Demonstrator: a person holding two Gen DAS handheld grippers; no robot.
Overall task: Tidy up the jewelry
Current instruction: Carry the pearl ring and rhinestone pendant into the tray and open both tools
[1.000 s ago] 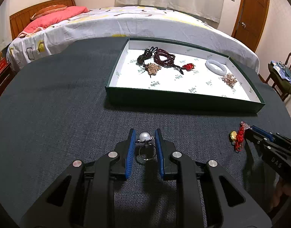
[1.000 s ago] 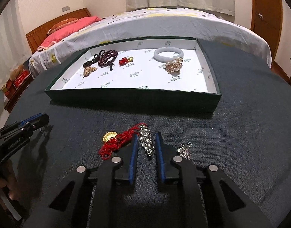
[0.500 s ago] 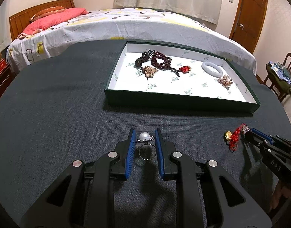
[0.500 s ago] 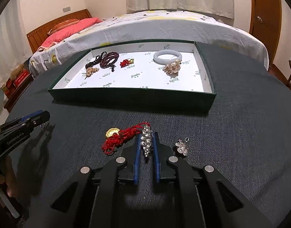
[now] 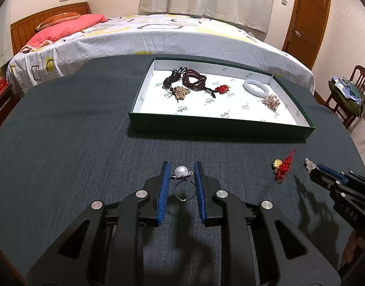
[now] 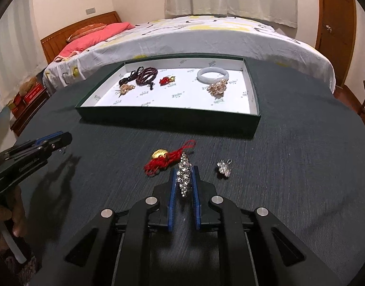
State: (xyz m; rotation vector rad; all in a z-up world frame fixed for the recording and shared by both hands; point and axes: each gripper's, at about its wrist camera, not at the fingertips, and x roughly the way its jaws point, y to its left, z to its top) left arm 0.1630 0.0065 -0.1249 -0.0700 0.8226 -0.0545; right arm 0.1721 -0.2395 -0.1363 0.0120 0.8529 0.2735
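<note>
Since a second ago my right gripper (image 6: 183,178) has clamped and lifted the rhinestone clip (image 6: 183,176); my left gripper (image 5: 182,183) pinches the pearl ring (image 5: 181,177). I'd carry both level to the tray (image 5: 206,125) at twelve o'clock.

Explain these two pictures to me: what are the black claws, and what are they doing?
No robot here: a person holds a hand-operated claw in each hand, with a camera on each looking along its fingers. One picture is the left claw, clamped on a pearl ring. The other is the right claw, clamped on a rhinestone brooch. On the dark table lie a red tassel charm and a small silver pendant. The green tray beyond already holds a white bangle, beads and brooches.
</note>
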